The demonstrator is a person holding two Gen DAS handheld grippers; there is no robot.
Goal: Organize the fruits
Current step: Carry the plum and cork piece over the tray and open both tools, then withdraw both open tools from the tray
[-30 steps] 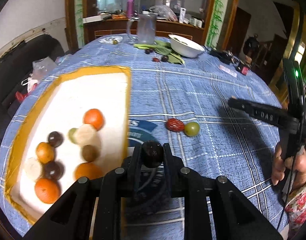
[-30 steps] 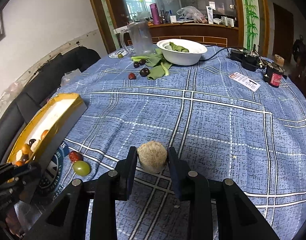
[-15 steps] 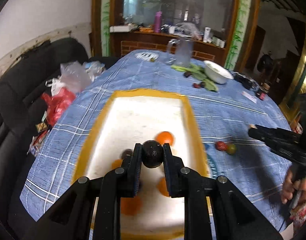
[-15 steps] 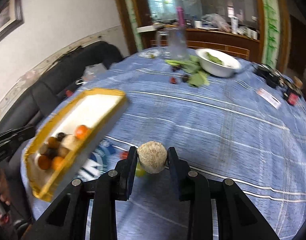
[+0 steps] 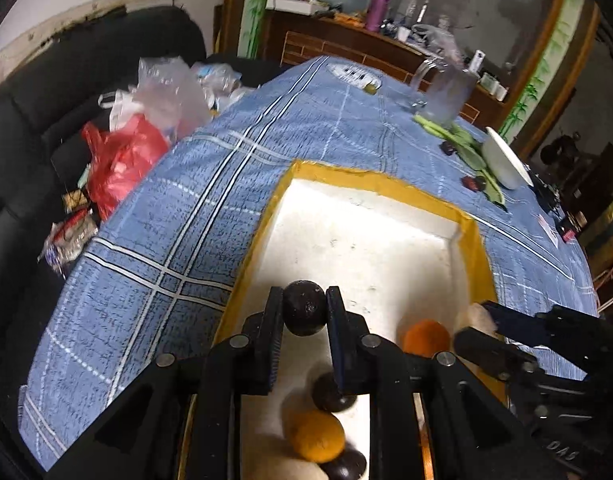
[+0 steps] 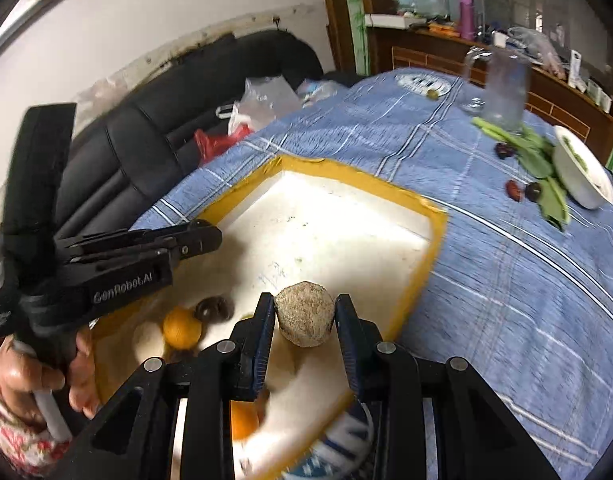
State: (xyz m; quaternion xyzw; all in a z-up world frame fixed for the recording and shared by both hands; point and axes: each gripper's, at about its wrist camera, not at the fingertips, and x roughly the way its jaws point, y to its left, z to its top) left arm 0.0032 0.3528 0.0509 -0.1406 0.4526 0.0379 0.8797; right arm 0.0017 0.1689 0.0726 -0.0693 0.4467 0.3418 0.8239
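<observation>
My left gripper (image 5: 304, 314) is shut on a dark round fruit (image 5: 304, 312) and holds it over the near end of the yellow-rimmed white tray (image 5: 370, 182). My right gripper (image 6: 304, 320) is shut on a rough tan round fruit (image 6: 304, 314) above the same tray (image 6: 346, 174). The tray holds orange fruits (image 5: 424, 336) (image 6: 181, 328) and dark fruits (image 5: 330, 394) (image 6: 214, 308). The right gripper shows at the right of the left wrist view (image 5: 490, 328); the left gripper shows at the left of the right wrist view (image 6: 210, 236).
The table has a blue checked cloth (image 5: 234, 184). At its far side stand a white bowl (image 6: 582, 180), green leaves (image 6: 542, 168), a clear jug (image 6: 504, 92) and small dark red fruits (image 6: 514, 190). A black sofa (image 6: 178, 128) with plastic bags (image 5: 126, 156) is on the left.
Both grippers have swung left from the open table to above the tray, each still holding its fruit. The red and green fruits on the cloth have left view.
</observation>
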